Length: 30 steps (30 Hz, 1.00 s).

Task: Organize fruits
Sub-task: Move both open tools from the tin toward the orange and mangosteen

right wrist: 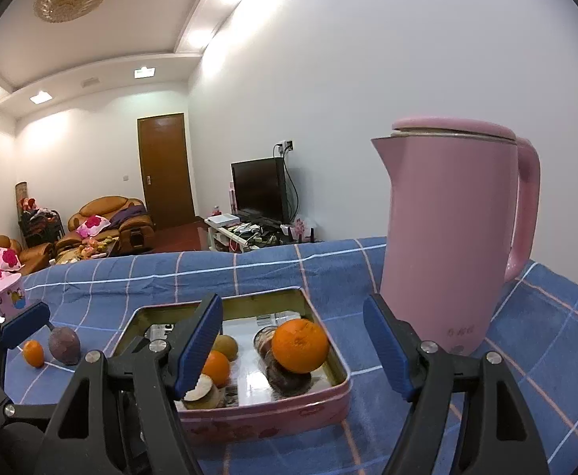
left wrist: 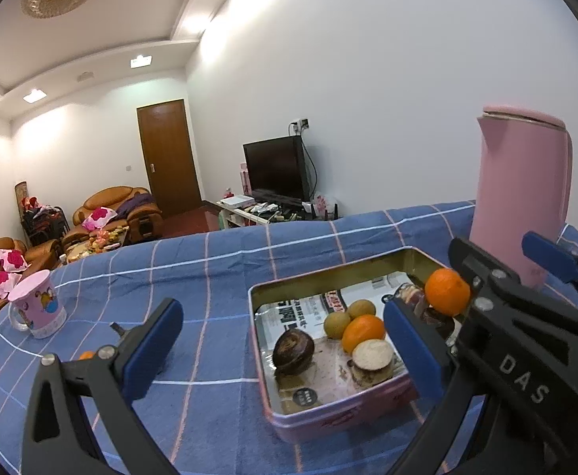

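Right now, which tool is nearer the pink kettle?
Right. The right tool hangs just before the pink kettle; the left tool hangs farther left, across the tin.

Pink kettle [right wrist: 447, 237], blue-checked cloth [right wrist: 249, 273], purplish(?) fruit [right wrist: 64, 345]

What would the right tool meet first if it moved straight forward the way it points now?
Probably the orange resting on other fruit in the pink tin; it sits between the open right tool fingers, though depth is unclear.
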Motion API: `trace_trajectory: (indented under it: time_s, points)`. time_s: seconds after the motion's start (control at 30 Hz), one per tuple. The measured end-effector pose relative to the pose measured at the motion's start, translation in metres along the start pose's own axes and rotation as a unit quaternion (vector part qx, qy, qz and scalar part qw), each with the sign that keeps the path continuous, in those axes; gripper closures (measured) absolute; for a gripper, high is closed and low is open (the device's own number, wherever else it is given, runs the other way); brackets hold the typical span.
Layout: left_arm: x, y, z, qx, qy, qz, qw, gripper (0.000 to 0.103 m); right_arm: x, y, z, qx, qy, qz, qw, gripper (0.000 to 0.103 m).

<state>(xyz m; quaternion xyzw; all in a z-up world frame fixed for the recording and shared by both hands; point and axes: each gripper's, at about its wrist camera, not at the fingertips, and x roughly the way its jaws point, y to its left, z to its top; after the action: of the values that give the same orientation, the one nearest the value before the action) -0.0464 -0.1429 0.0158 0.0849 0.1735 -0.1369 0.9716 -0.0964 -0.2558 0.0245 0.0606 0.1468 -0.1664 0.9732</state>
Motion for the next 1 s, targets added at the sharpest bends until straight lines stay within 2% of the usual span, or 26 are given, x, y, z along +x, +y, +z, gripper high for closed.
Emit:
trace_trajectory:
  time_s: [0.2,0.57,0.8,1.0]
  points:
    - [-0.002,0.017,-0.002,-0.005,0.006,0.007,0.9999,0.0,0.0,0.013,-0.002,0.007,0.013,-0.001,1.0,0.028]
    - [0.007,0.059,-0.007,-0.004,0.025,0.032,0.9992,0.0,0.003,0.057,-0.006,-0.012,0.021,0.023,0.999,0.028]
    - [0.02,0.107,-0.012,-0.031,0.052,0.056,0.9966,0.0,0.009,0.09,-0.008,-0.022,0.029,0.05,0.998,0.028]
    - [0.034,0.15,-0.021,-0.058,0.09,0.07,0.9918,0.0,0.014,0.121,-0.01,-0.042,0.031,0.073,0.996,0.028]
